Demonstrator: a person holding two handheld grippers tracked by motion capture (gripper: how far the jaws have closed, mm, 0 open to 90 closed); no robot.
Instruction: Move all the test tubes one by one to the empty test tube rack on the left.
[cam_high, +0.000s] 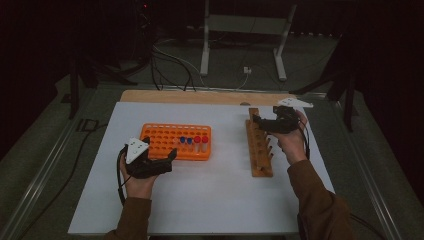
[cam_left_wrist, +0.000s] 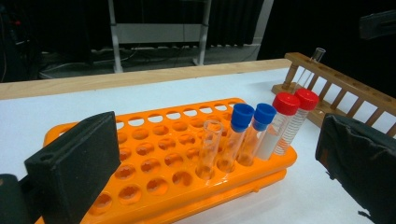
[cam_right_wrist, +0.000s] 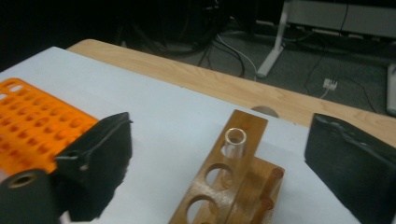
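Note:
An orange tube rack (cam_high: 170, 135) lies left of centre on the white table. At its right end stand a clear uncapped tube (cam_left_wrist: 208, 148), two blue-capped tubes (cam_left_wrist: 240, 135) and two red-capped tubes (cam_left_wrist: 283, 125). My left gripper (cam_high: 170, 161) sits just in front of that rack, open, its jaws wide apart and holding nothing (cam_left_wrist: 212, 158). A wooden tube rack (cam_high: 260, 147) lies to the right, and a clear glass tube (cam_right_wrist: 235, 142) stands in its far hole. My right gripper (cam_high: 256, 121) hovers at the rack's far end, open, its jaws (cam_right_wrist: 224, 163) either side of that tube without touching it.
The white table top (cam_high: 210, 195) has a wooden strip (cam_high: 200, 96) along its far edge. Beyond it are a grey floor, cables and a metal stand (cam_high: 245, 30). Bare table lies in front of both racks.

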